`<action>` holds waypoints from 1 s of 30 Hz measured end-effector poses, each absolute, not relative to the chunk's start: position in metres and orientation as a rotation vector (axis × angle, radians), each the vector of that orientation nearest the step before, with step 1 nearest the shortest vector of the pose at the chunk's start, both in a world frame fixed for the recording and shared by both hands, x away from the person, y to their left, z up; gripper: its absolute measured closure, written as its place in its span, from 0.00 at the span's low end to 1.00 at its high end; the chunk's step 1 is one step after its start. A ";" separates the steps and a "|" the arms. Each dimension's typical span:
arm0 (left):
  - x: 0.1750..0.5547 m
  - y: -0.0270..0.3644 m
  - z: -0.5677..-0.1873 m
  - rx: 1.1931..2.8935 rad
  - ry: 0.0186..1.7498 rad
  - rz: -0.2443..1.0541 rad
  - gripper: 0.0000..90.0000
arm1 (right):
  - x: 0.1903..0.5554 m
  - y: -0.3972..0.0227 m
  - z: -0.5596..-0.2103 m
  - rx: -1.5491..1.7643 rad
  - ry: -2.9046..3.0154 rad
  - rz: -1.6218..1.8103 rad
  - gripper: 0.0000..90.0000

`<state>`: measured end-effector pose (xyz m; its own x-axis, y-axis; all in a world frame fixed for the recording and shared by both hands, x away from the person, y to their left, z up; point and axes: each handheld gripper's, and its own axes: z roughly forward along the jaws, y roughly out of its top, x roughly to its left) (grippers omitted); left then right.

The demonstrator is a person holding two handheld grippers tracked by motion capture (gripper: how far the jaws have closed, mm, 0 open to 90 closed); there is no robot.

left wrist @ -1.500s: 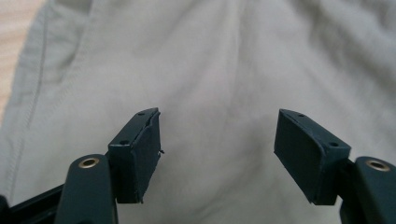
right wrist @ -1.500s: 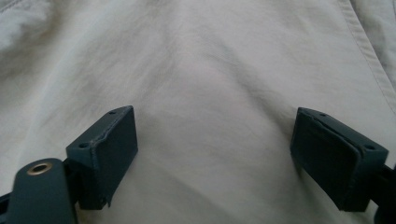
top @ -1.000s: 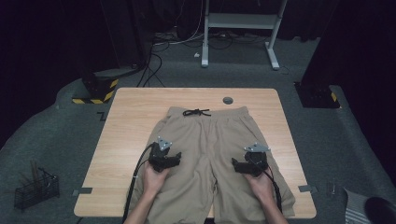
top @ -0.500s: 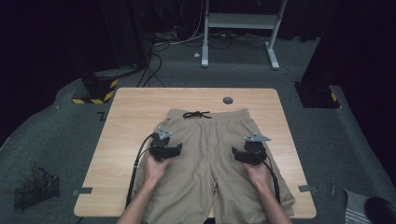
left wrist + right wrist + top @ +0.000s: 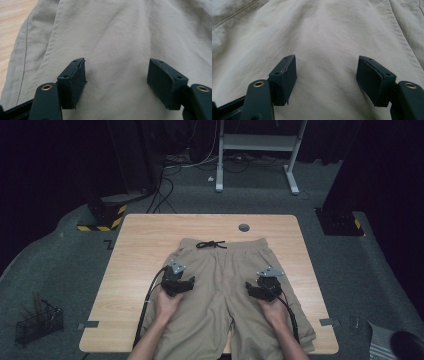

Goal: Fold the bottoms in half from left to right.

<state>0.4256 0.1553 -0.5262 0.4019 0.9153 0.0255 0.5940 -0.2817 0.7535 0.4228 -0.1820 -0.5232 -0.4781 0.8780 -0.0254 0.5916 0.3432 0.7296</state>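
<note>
From above we see both grippers on the khaki shorts (image 5: 220, 285) — up close, left gripper (image 5: 116, 75) and right gripper (image 5: 326, 72) gape, fabric unpinched.

A dark studio-like lab; black curtains, floor cables (image 5: 167, 182), one lit wooden table (image 5: 150, 235).

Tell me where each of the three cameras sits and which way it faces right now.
High view: above the person's side, looking forward and down on the table and the khaki shorts; forearms, left gripper and right gripper show.
Left gripper view: rides the left gripper, looking along its open jaws at the fabric.
Right gripper view: rides the right gripper, open jaws over the fabric.
Shared: all three show the shorts.
</note>
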 end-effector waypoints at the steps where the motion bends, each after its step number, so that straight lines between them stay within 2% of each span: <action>1: 0.421 0.155 -0.526 1.995 1.280 0.615 0.34 | 0.419 -0.183 -0.523 1.288 2.197 0.932 0.36; 13: 0.366 0.148 -0.526 2.010 1.237 0.588 0.33 | 0.364 -0.191 -0.522 1.269 2.222 0.933 0.38; 18: 0.385 0.146 -0.516 1.976 1.253 0.532 0.36 | 0.376 -0.187 -0.511 1.231 2.182 0.952 0.42; 23: 0.417 0.140 -0.511 1.989 1.261 0.559 0.35 | 0.419 -0.182 -0.514 1.306 2.196 0.923 0.43; 26: 0.421 0.141 -0.519 2.004 1.279 0.539 0.35 | 0.421 -0.182 -0.521 1.311 2.206 0.926 0.42; 30: 0.415 0.138 -0.526 2.007 1.242 0.580 0.35 | 0.414 -0.185 -0.523 1.285 2.205 0.951 0.42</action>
